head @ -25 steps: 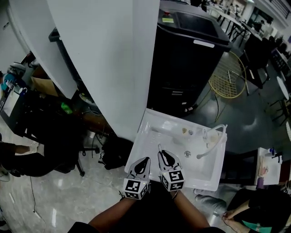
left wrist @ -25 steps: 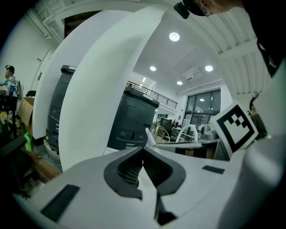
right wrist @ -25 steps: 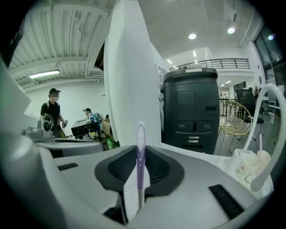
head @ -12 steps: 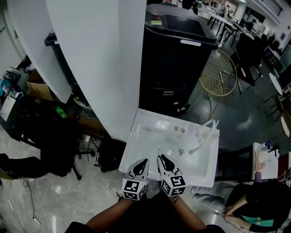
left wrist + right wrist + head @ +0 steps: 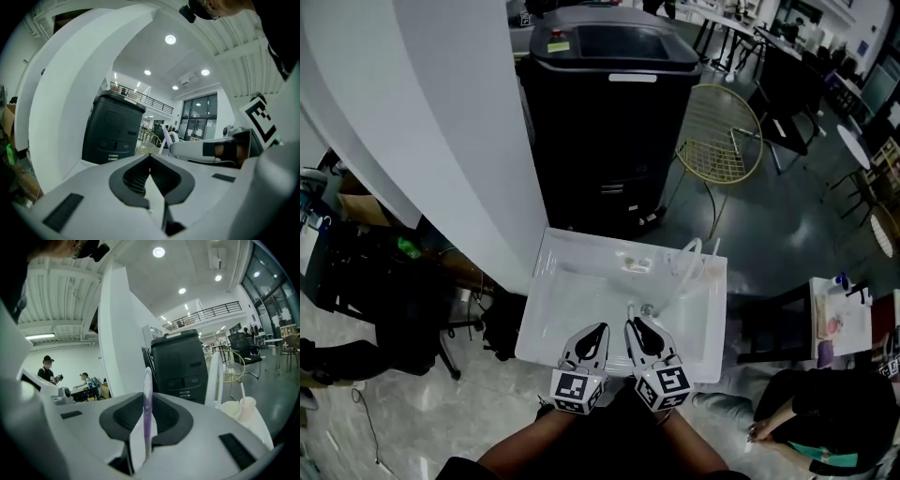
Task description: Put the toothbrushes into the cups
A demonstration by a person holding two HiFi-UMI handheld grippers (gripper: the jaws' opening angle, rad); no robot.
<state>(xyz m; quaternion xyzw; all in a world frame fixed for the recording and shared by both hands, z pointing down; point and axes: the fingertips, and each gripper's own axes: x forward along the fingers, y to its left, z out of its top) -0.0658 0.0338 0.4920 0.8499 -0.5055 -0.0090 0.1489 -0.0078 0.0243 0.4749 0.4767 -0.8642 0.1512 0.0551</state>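
Note:
A white sink basin [image 5: 581, 291] lies below me in the head view. My right gripper [image 5: 639, 330] hovers over its front edge, shut on a white and purple toothbrush [image 5: 147, 399] that stands upright between the jaws. My left gripper [image 5: 589, 339] sits beside it, shut with nothing in it [image 5: 150, 165]. Two pale cups [image 5: 233, 409] [image 5: 248, 406] stand to the right of a white curved faucet [image 5: 213, 378]; a thin white stick rises from the farther cup. In the head view the faucet [image 5: 680, 272] is at the basin's far right, and the cups are too small to make out.
A tall black bin-like cabinet [image 5: 605, 103] stands just behind the basin. A white curved pillar [image 5: 412, 131] is at the left, with dark clutter below it. A yellow wire chair [image 5: 717, 131] is at the back right. A seated person [image 5: 825, 412] is at lower right.
The head view has swung, so the basin sits further left and lower in the picture. Both grippers keep the same pose at its front edge, the right one still holding the toothbrush.

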